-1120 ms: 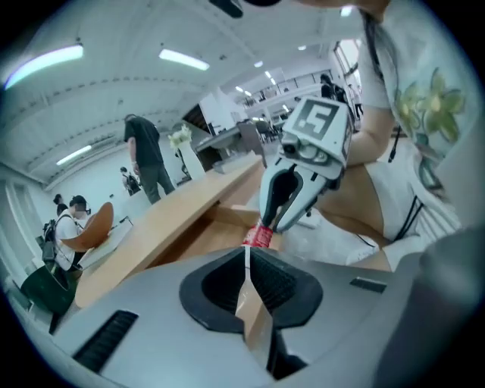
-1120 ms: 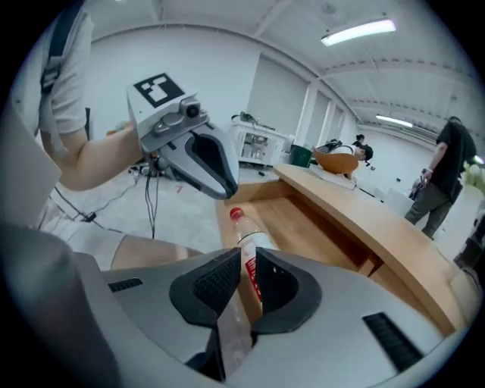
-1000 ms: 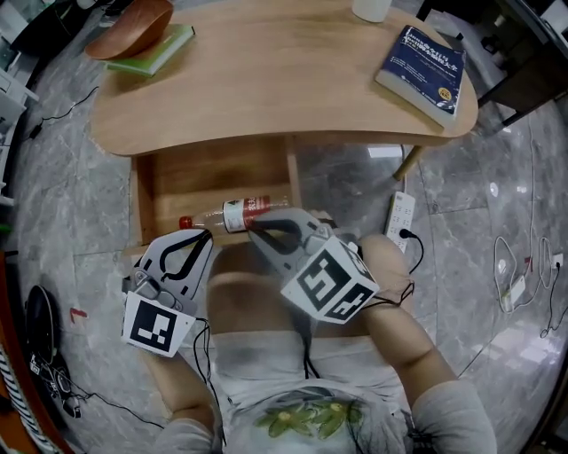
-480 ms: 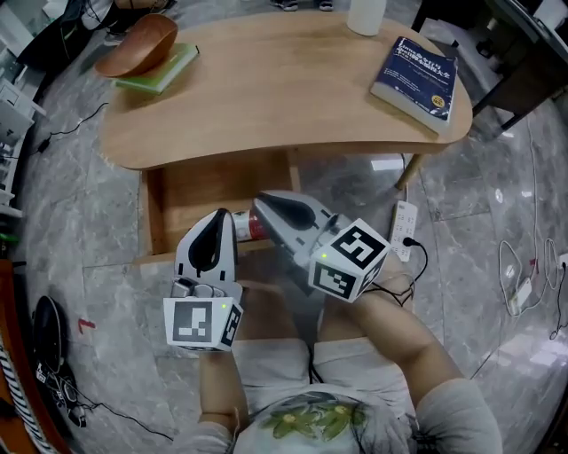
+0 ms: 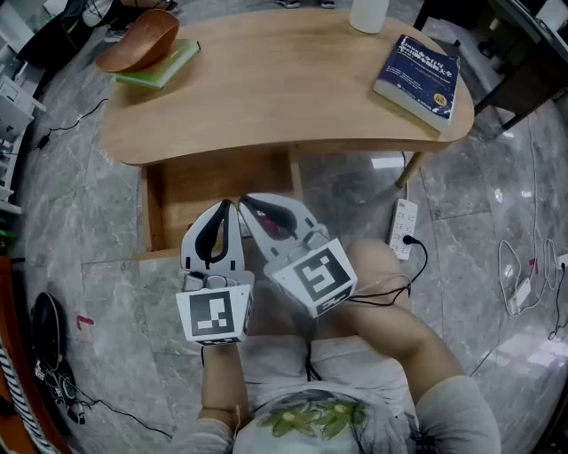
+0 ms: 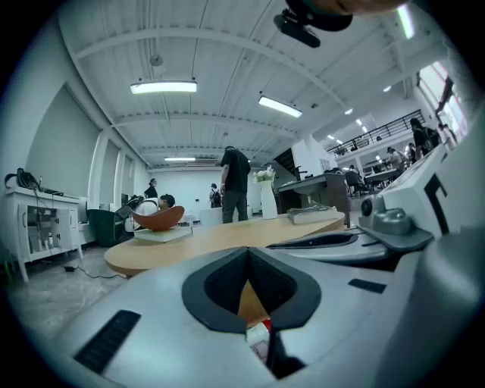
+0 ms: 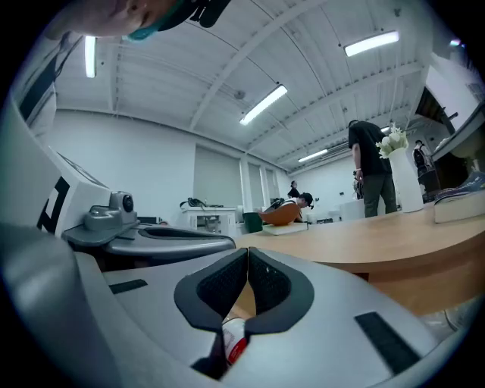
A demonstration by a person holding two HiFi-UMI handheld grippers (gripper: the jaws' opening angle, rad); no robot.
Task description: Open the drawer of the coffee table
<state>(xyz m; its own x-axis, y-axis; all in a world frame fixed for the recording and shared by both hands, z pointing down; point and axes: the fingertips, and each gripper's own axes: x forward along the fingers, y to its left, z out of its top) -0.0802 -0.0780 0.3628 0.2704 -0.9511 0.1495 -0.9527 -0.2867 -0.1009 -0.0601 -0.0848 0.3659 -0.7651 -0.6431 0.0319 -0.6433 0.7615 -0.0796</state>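
The wooden coffee table (image 5: 284, 89) has its drawer (image 5: 191, 182) pulled out toward me. A clear bottle with a red label lies in the drawer. It is almost hidden in the head view and shows through the jaw gaps as a bottle (image 6: 260, 339) and a bottle (image 7: 233, 342). My left gripper (image 5: 227, 204) and right gripper (image 5: 246, 200) hover side by side over the drawer's front, pointing at the table. The left gripper (image 6: 248, 258) is shut with nothing between its pads. The right gripper (image 7: 248, 258) is also shut and empty.
On the tabletop lie a blue book (image 5: 420, 71) at the right, a brown bowl (image 5: 138, 40) on a green book (image 5: 164, 66) at the left, and a white cup (image 5: 368, 13) at the back. A power strip (image 5: 402, 223) and cables lie on the floor.
Both grippers have risen from the drawer's front and turned to point level. The left one has rolled upright and moved right beside the right one. They now cover the bottle.
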